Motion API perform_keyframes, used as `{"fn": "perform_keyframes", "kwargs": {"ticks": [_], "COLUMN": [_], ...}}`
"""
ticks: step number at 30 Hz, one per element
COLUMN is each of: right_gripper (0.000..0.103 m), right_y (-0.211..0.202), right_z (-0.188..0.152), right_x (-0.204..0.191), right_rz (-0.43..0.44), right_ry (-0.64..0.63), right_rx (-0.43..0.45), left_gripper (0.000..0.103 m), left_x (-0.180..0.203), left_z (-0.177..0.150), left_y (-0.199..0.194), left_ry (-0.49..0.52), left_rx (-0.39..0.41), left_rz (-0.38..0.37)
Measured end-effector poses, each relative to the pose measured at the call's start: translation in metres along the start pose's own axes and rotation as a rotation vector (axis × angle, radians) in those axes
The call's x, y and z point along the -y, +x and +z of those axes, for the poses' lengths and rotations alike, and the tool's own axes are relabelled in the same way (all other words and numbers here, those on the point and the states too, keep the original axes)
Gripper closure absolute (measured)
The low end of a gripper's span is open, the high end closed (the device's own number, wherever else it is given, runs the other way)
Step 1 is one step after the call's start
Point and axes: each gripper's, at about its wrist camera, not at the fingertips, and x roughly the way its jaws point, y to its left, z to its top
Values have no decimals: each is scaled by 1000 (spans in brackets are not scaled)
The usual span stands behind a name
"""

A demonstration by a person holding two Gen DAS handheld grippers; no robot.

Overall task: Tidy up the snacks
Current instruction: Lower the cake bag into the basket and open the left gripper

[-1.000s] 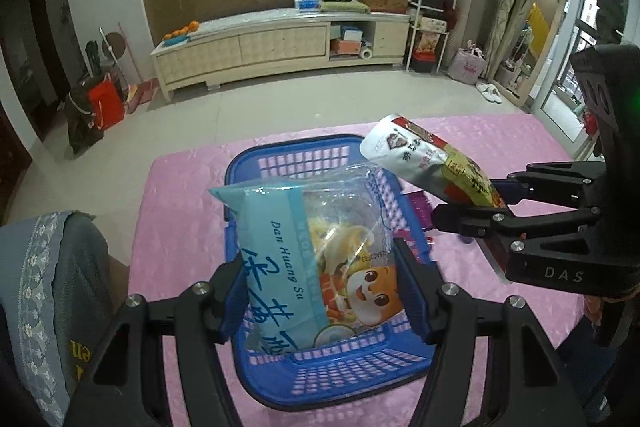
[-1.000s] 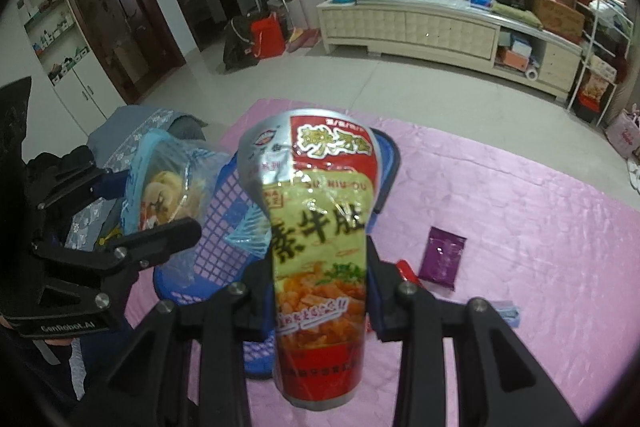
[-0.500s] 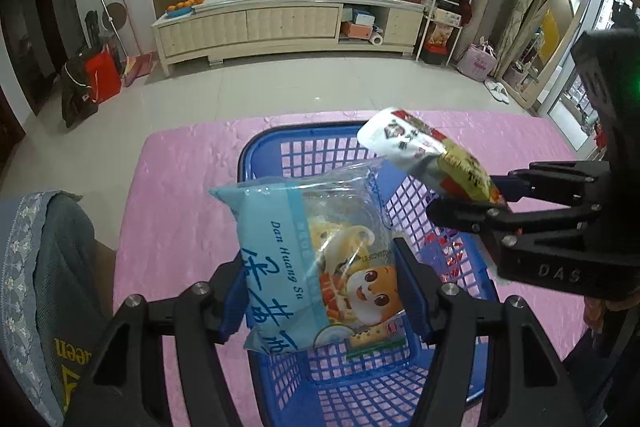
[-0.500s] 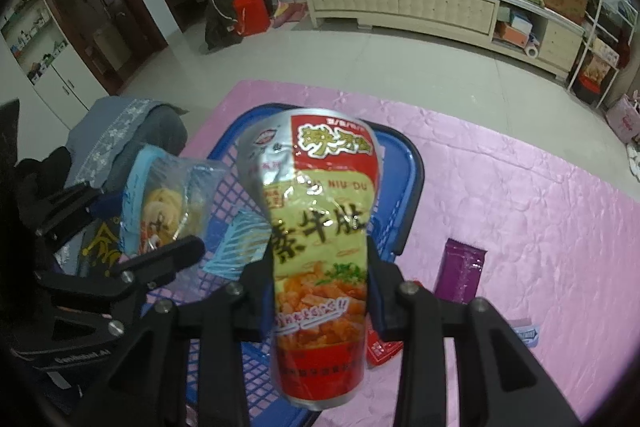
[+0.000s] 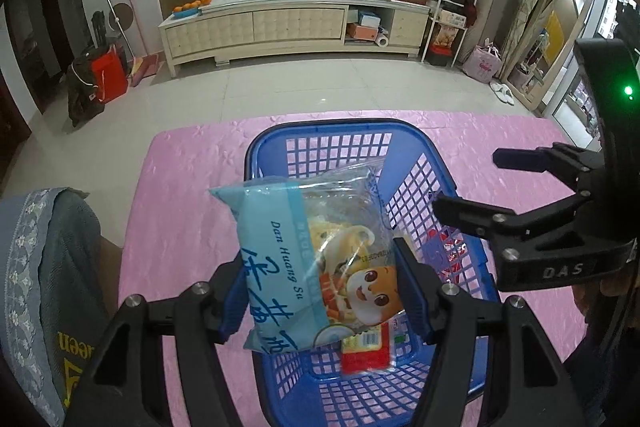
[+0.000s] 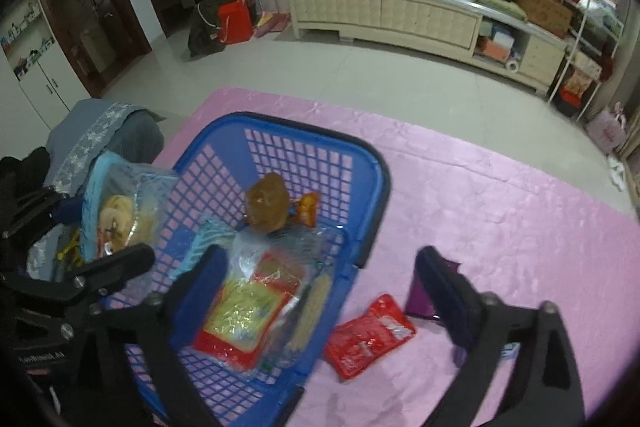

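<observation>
Two fisheye views look down on a table under a pink cloth [image 5: 188, 195], in a living room with a long cream cabinet [image 5: 280, 23] along the far wall.

At far left in the left wrist view, a grey lace-edged cover [image 5: 36, 267] lies draped beside the table. Next comes the left gripper [image 5: 320, 287], its blue pads pinching a light blue bag [image 5: 304, 259] of pastries by both side edges. The bag stands upright, printed with a cartoon tiger, and hangs over the near half of a blue basket [image 5: 332, 131]. The basket is lattice-walled plastic and sits on the cloth. Under the bag, a red and yellow pouch [image 5: 366, 351] lies flat on the basket floor. At far right, the right gripper [image 5: 468, 183] reaches in from the side over the basket's right rim, fingers spread wide with nothing between them.

In the right wrist view, the left gripper [image 6: 92, 267] and its blue bag [image 6: 116, 211] sit at far left. The basket [image 6: 376, 167] fills the centre-left. Inside it lie a brown packet [image 6: 266, 203] near the far wall, an orange packet [image 6: 308, 207] beside it, and the red and yellow pouch [image 6: 248, 315] in the near part. The right gripper [image 6: 324, 279] has just opened; its jaws stand wide, the left finger over the basket and the right over the cloth, holding nothing. Between them, on the cloth just outside the basket, lies a red packet [image 6: 368, 335]. A purple packet [image 6: 420, 299] shows partly behind the right finger.
</observation>
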Motion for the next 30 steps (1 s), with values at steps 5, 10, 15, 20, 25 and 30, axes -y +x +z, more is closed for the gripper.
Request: {"fn": "perform_keyframes", "kwargs": {"ticks": [5, 10, 15, 20, 25, 30], "right_gripper": [0, 0, 0, 0, 0, 0], "right_y": [-6, -7, -5, -1, 1, -4], "right_z": [-7, -13, -16, -20, -21, -25], "right_x": [9, 23, 37, 49, 58, 65], "right_rz": [-4, -21, -26, -28, -33, -30], "right_ry": [16, 40, 68, 90, 101, 100], "right_rx": [1, 3, 7, 7, 8, 12], "left_gripper": [41, 40, 40, 40, 39, 23], "left_x": [8, 21, 30, 33, 35, 33], "left_z": [2, 7, 13, 17, 21, 23], "left_y": [3, 11, 22, 37, 50, 48], "left_ry": [17, 57, 78, 85, 67, 49], "left_rx": [-5, -14, -24, -40, -38, -19], "left_rz": [-12, -19, -31, -39, -41, -57]}}
